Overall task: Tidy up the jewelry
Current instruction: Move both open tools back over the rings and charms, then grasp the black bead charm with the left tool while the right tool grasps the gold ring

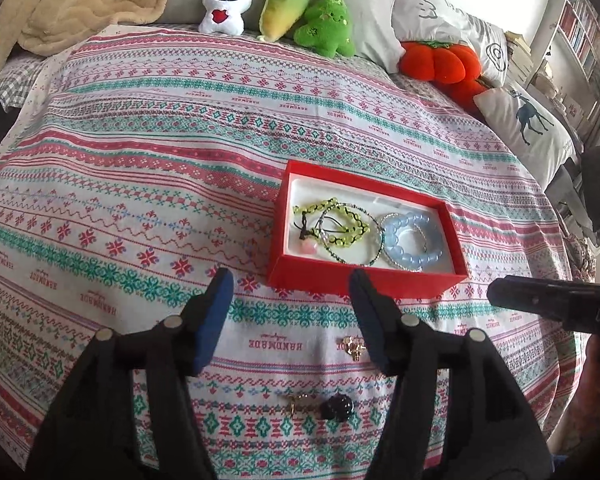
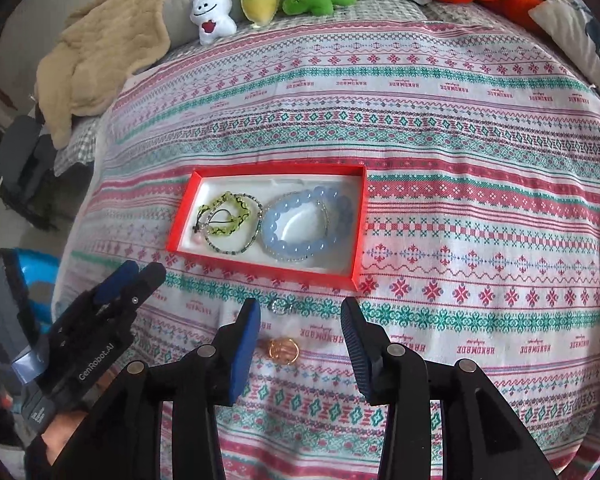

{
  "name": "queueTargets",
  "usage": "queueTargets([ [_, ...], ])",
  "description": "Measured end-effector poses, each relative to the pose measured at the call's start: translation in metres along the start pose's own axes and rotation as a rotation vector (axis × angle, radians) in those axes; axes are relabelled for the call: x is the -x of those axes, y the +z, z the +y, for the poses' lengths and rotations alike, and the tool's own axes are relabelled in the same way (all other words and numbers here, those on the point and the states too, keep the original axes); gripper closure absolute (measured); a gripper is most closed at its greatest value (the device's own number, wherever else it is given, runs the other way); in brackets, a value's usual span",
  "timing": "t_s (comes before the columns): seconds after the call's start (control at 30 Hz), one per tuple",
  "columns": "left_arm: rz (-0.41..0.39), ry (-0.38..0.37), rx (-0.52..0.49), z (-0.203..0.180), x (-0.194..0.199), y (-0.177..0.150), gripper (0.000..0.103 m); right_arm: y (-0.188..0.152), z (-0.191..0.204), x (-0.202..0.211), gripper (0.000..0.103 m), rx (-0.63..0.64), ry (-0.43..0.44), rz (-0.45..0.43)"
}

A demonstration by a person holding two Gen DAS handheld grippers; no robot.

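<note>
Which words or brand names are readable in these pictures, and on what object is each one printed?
"HANDMADE", red, repeated and upside down: patterned bedspread.
"GenRobot.AI": body of the left gripper.
"DAS", cut off at the picture edge: right gripper.
Small script by each "HANDMADE" and a label on the left gripper: unreadable.

Bracelets (image 2: 308,224) lie in the box (image 2: 276,270) on the cloth (image 2: 460,160); rings (image 2: 283,350) lie before it.

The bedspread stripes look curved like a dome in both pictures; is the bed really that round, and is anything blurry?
Left wrist view: fisheye bending bows the bedspread stripes; red box stays sharp in soft daylight. Right wrist view: same bulge, dark rounded corners, gold ring slightly soft.
</note>
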State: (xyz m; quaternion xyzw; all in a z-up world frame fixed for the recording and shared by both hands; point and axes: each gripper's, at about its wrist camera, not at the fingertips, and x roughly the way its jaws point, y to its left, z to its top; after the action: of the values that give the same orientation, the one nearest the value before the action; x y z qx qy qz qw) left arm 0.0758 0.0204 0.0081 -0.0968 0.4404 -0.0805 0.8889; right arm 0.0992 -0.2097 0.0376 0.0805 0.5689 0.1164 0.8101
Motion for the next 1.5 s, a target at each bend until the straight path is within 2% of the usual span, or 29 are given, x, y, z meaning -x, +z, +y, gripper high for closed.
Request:
queueTargets([
  [0.2, 0.074, 0.028, -0.061, -0.022, 0.002, -0.013, 0.029, -0.018, 0.005, 0.004, 0.050, 0.006, 0.032, 0.013],
  [0.3, 0.097, 0.060, -0.080, -0.030, 0.008, -0.022, 0.028, -0.019, 0.004, 0.004, 0.047, 0.023, 0.001, 0.005],
  [0.47, 0.148, 0.100, -0.098, -0.032, 0.016, -0.029, 0.027, -0.019, -0.002, -0.004, 0.043, 0.000, 0.004, 0.028],
  [0.6, 0.137, 0.147, -0.068, -0.027, 0.030, -0.034, 0.027, -0.021, 0.000, -0.012, 0.042, 0.025, -0.007, 0.048],
  [0.73, 0.207, 0.164, -0.145, -0.039, 0.033, -0.045, 0.027, -0.025, 0.003, -0.018, 0.042, 0.051, -0.028, 0.056],
  [0.8, 0.192, 0.158, -0.166, -0.042, 0.041, -0.047, 0.027, -0.028, 0.004, -0.020, 0.042, 0.055, -0.029, 0.058],
  [0.93, 0.156, 0.177, -0.133, -0.037, 0.047, -0.051, 0.027, -0.035, 0.013, -0.023, 0.042, 0.110, -0.046, 0.061],
  [1.0, 0.169, 0.159, -0.131, -0.039, 0.045, -0.056, 0.027, -0.039, 0.017, -0.026, 0.041, 0.136, -0.050, 0.064],
  [1.17, 0.132, 0.117, -0.178, -0.052, 0.041, -0.062, 0.029, -0.043, 0.024, -0.036, 0.042, 0.201, -0.090, 0.063],
  [1.23, 0.118, 0.114, -0.188, -0.054, 0.037, -0.060, 0.034, -0.044, 0.022, -0.039, 0.042, 0.190, -0.085, 0.071],
  [1.5, 0.183, 0.074, -0.088, -0.038, 0.003, -0.058, 0.046, -0.041, 0.010, -0.043, 0.042, 0.163, -0.083, 0.066],
])
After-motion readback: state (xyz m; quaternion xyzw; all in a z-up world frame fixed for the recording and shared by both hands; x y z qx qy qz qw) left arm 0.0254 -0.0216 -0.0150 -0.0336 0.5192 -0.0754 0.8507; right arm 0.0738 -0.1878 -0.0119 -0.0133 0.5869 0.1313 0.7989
